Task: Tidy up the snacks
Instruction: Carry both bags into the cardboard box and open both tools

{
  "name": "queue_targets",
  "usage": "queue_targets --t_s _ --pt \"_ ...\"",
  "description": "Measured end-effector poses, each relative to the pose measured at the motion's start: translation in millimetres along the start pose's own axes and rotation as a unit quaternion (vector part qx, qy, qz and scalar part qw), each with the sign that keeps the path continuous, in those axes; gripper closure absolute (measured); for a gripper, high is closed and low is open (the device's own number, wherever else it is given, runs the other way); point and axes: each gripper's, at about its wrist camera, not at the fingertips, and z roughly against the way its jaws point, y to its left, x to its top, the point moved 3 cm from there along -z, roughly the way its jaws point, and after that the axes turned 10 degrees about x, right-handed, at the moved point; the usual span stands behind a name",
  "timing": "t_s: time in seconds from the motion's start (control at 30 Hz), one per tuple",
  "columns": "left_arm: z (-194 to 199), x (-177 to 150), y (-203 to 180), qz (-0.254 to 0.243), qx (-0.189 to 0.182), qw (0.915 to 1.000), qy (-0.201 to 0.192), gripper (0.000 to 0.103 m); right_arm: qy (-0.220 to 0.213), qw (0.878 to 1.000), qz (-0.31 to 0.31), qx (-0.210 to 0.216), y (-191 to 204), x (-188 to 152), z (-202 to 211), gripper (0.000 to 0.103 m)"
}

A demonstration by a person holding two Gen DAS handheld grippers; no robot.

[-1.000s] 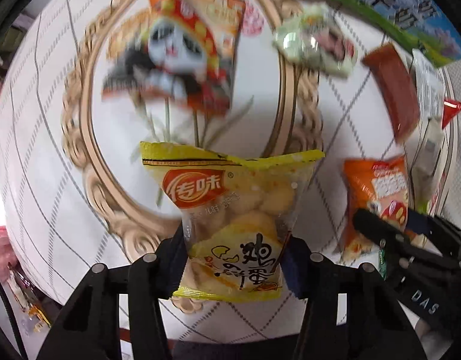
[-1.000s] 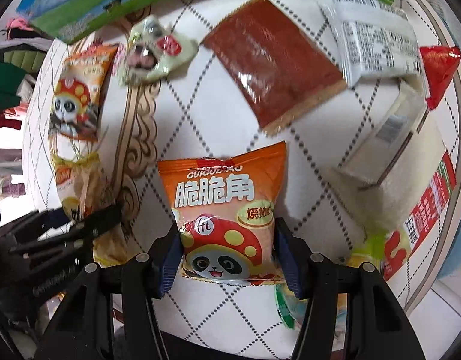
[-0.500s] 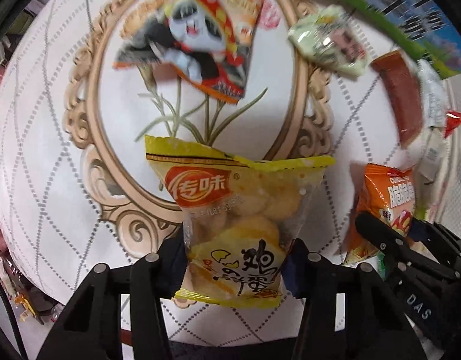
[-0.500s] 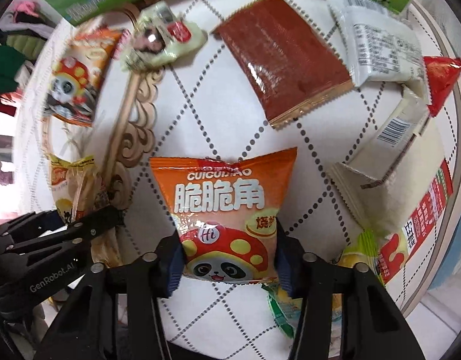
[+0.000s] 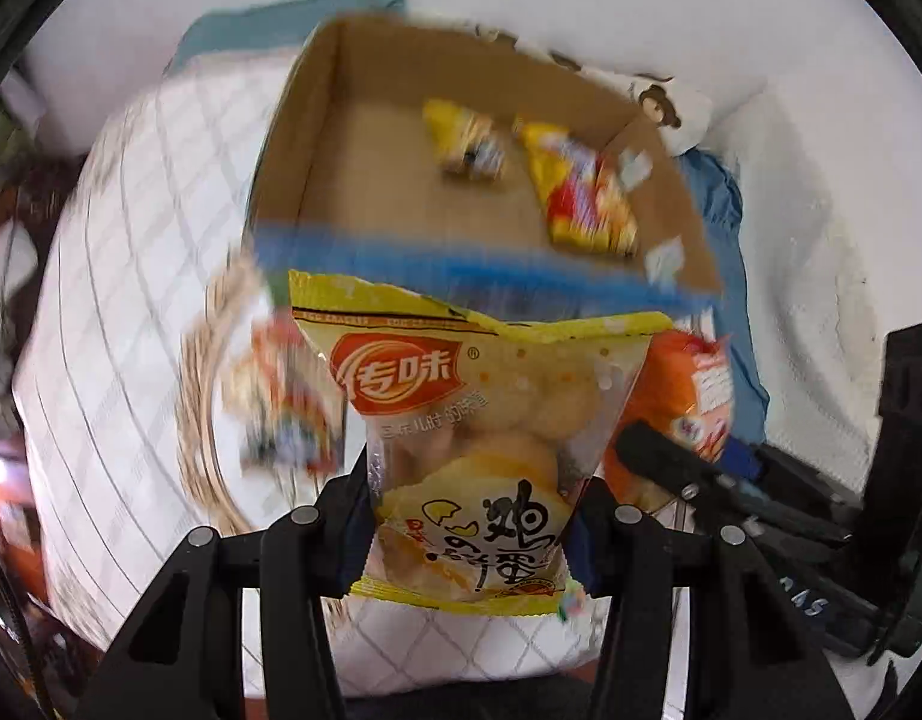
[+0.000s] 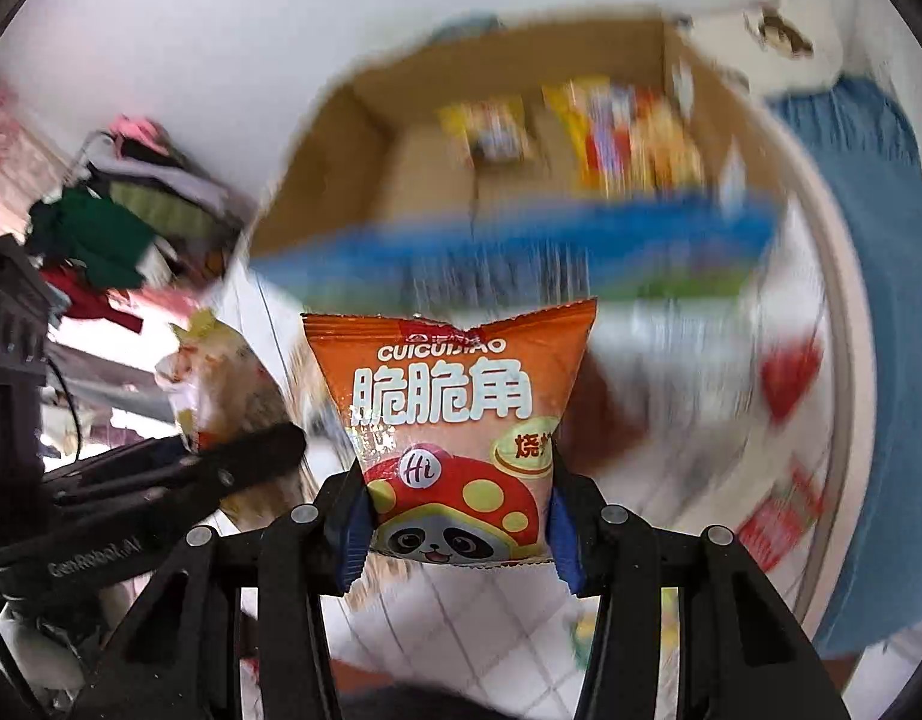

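The left claw (image 5: 469,531) is clamped on the lower half of a yellow snack bag (image 5: 472,450), which stands upright between its blue-padded fingers (image 5: 353,534); the right claw (image 6: 458,525) is likewise clamped on the bottom of an orange panda snack bag (image 6: 452,432), also upright and lifted off the surface. In the left wrist view the right claw with its orange bag shows just to the right of the yellow one; in the right wrist view the left claw and its yellow bag appear at the left, near but apart. Below both lies the white quilted tabletop (image 5: 125,312) with a gold oval pattern; a blurred panda packet (image 5: 287,402) rests on it just left of the yellow bag. Beyond, an open cardboard box (image 5: 293,138) with a blue printed front edge stands on the far side; inside it lie a small yellow packet (image 5: 466,141) and a larger yellow and red packet (image 5: 586,198), side by side. Behind the box rises a white wall (image 6: 221,30); a blue cloth (image 6: 880,300) hangs at the right.
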Motion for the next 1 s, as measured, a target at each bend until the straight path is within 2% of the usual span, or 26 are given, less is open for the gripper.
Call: queue_targets --t_s 0.1,0.17,0.27,0.4,0.5,0.6,0.77,0.8,0.83,0.87,0.9,1.0 --pt "1 55 3 -0.014 0.018 0.9997 -0.008 0.054 -0.028 0.999 0.021 -0.021 3 52 6 0.052" --pt "-6 85 3 -0.016 0.029 0.9994 0.001 0.054 -0.027 0.999 0.026 -0.031 -6 85 7 0.052" --pt "-28 133 9 -0.018 0.052 0.9983 0.021 0.054 -0.011 0.999 0.024 -0.047 -15 119 -14 0.052" --pt "-78 188 14 -0.007 0.077 0.9947 0.069 0.054 0.021 0.998 0.008 -0.057 -36 157 -51 0.052" --pt "-101 215 15 -0.001 0.091 0.9911 0.097 0.054 0.052 0.997 -0.006 -0.059 -48 174 -77 0.052" --pt "-123 228 17 -0.003 0.11 0.9867 0.12 0.054 0.081 0.995 -0.012 -0.062 -54 176 -103 0.052" --pt "-146 242 22 0.012 0.11 0.9826 0.149 0.052 0.121 0.99 -0.023 -0.062 -59 172 -129 0.051" --pt "-149 243 23 0.014 0.11 0.982 0.153 0.047 0.134 0.989 -0.026 -0.066 -61 172 -134 0.044" --pt "-150 245 24 0.015 0.111 0.9823 0.15 0.036 0.144 0.987 -0.033 -0.066 -64 171 -140 0.027" --pt "-150 247 24 0.015 0.111 0.9826 0.148 0.027 0.151 0.985 -0.042 -0.065 -67 171 -144 0.018" --pt "-149 248 25 0.019 0.113 0.9829 0.144 0.013 0.152 0.985 -0.044 -0.064 -69 172 -146 0.01" --pt "-144 250 23 0.02 0.109 0.9843 0.137 0.013 0.155 0.984 -0.046 -0.07 -71 172 -147 0.008"
